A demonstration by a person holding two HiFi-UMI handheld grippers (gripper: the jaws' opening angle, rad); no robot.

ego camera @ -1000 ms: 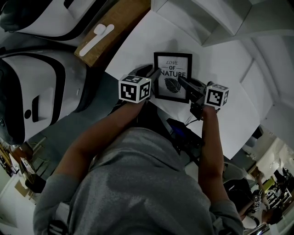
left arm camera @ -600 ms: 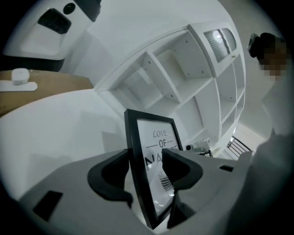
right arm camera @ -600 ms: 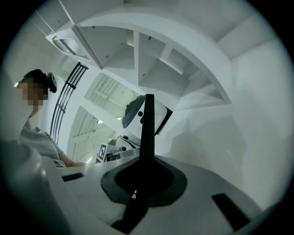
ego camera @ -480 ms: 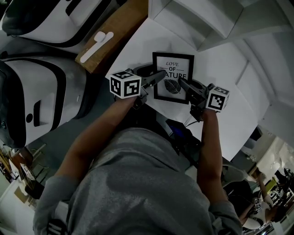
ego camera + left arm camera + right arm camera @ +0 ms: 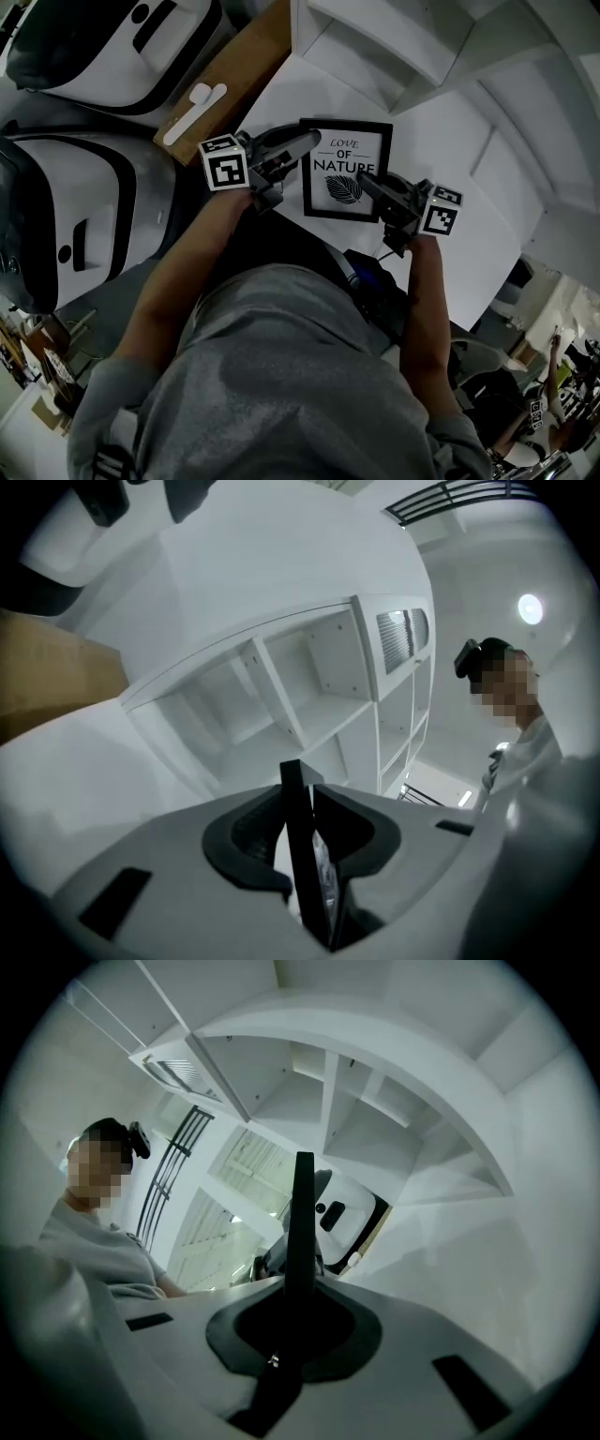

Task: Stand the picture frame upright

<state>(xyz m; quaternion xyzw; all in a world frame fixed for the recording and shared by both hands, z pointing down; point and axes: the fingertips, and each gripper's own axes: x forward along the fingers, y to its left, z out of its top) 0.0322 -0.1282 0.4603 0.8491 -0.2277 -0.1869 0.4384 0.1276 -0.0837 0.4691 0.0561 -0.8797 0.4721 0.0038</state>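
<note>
Black border and white sheet make up the picture frame (image 5: pixel 345 171); on the sheet the words "LOVE OF NATURE" can be read in three lines, with a dark leaf drawn under them. The printed face is turned toward the head view. The frame is over the white counter (image 5: pixel 450 150), close to its near edge, and I cannot tell if it touches the counter. The left gripper (image 5: pixel 302 143) comes in from the left on a bare forearm and takes the frame at its upper left corner. Its jaws have just been closing, and the thin edge of the frame stands between them, pressed from both sides. The right gripper (image 5: pixel 367 181) reaches forward on a nearly straight arm to the lower right side of the frame, its jaws almost together and pinching that edge.
</note>
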